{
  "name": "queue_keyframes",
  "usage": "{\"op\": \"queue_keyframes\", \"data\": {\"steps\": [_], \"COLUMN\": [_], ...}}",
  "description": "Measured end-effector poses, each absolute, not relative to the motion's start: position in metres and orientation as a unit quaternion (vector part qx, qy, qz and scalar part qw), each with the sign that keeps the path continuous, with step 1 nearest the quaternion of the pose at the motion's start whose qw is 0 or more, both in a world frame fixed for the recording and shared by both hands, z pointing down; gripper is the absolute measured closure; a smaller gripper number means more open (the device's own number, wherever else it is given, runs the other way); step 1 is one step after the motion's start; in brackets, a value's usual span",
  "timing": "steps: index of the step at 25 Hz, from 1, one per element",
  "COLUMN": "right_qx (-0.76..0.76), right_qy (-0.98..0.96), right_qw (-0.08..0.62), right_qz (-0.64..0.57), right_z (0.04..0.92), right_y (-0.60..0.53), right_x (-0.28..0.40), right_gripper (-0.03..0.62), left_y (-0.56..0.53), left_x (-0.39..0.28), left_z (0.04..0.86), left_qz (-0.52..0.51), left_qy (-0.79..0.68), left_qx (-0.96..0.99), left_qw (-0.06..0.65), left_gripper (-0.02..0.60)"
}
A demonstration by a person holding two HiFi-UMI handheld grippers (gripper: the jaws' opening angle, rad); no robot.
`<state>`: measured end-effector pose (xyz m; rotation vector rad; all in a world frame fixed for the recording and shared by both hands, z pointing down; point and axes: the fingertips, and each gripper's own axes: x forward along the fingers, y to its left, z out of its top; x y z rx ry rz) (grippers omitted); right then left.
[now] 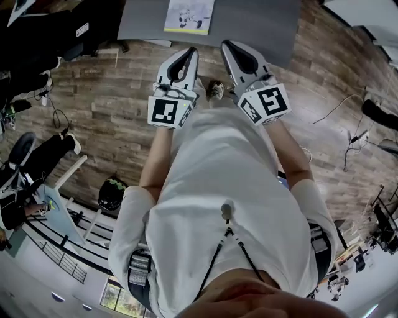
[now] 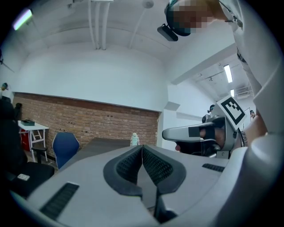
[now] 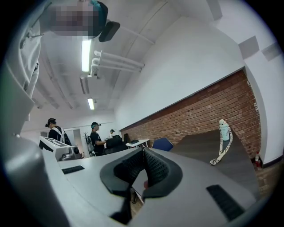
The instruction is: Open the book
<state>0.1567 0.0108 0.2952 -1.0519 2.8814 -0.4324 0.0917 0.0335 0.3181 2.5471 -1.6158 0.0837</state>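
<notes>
Book (image 1: 189, 15) lies flat on the far side of the grey table (image 1: 255, 25) — cover up, not touched.
The left gripper (image 1: 186, 59) and right gripper (image 1: 231, 53) hang side by side by the table's near edge, jaws squeezed together on nothing — likely just getting ready to reach for the cover.

Matt grey tabletop (image 1: 249, 28), smooth paper book (image 1: 189, 15), grainy wood-plank floor (image 1: 112, 93), rough brick wall (image 2: 88, 119)
</notes>
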Motion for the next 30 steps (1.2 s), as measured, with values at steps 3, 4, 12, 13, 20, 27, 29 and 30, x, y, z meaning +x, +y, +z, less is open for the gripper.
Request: {"op": "queue_keyframes", "data": {"steps": [3,4,12,13,20,27,29,30], "right_qx": [-0.350,-0.353,-0.387,-0.391,-0.418,-0.438,-0.444,-0.447], "right_qy": [0.926,0.925,0.908,0.906,0.891,0.876,0.871,0.869], "right_qw": [0.011,0.009,-0.013,-0.015,-0.027,-0.044,-0.049,-0.050], "right_qz": [-0.140,-0.141,-0.157,-0.158,-0.175,-0.195,-0.202,-0.206], "right_z": [0.306,0.309,0.339,0.342,0.364,0.405,0.412,0.415], "right_y": [0.000,-0.004,-0.054,-0.060,-0.092,-0.114,-0.119,-0.121], "right_x": [0.155,0.154,0.133,0.131,0.116,0.102,0.106,0.109], "right_gripper": [0.557,0.557,0.557,0.557,0.557,0.557,0.557,0.557], "left_y": [0.020,0.014,-0.048,-0.054,-0.089,-0.119,-0.126,-0.130], "left_x": [0.091,0.091,0.066,0.064,0.051,0.039,0.042,0.043], "left_z": [0.338,0.344,0.407,0.415,0.463,0.532,0.545,0.552], "left_qz": [0.042,0.048,0.087,0.090,0.121,0.159,0.173,0.181], "left_qy": [-0.525,-0.522,-0.505,-0.503,-0.482,-0.471,-0.472,-0.471], "left_qx": [0.848,0.849,0.853,0.853,0.858,0.855,0.852,0.851], "left_qw": [0.067,0.067,0.098,0.106,0.132,0.146,0.146,0.145], "left_gripper": [0.557,0.557,0.557,0.557,0.557,0.557,0.557,0.557]}}
